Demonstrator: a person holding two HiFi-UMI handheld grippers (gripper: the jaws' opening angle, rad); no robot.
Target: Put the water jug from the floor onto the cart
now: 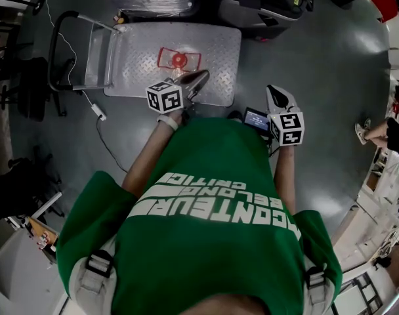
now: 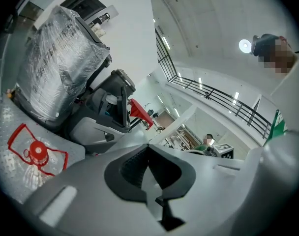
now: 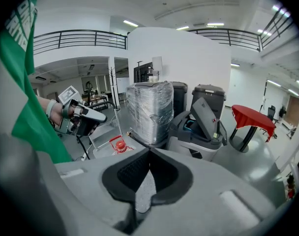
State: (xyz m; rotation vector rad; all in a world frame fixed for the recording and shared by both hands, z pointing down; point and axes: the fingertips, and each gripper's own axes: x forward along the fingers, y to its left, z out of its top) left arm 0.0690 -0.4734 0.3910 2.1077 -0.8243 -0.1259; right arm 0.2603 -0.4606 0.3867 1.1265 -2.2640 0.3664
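The water jug (image 1: pixel 178 60) sits mid-deck on the cart (image 1: pixel 134 41). The left gripper (image 1: pixel 201 77), jaws together and empty, hovers just beside it over the deck's near edge. The right gripper (image 1: pixel 279 96), also closed on nothing, is off the cart's near right corner.

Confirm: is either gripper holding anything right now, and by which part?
Nothing is held. The left gripper and right gripper both have their jaws together and empty; the water jug sits on the cart, apart from both.
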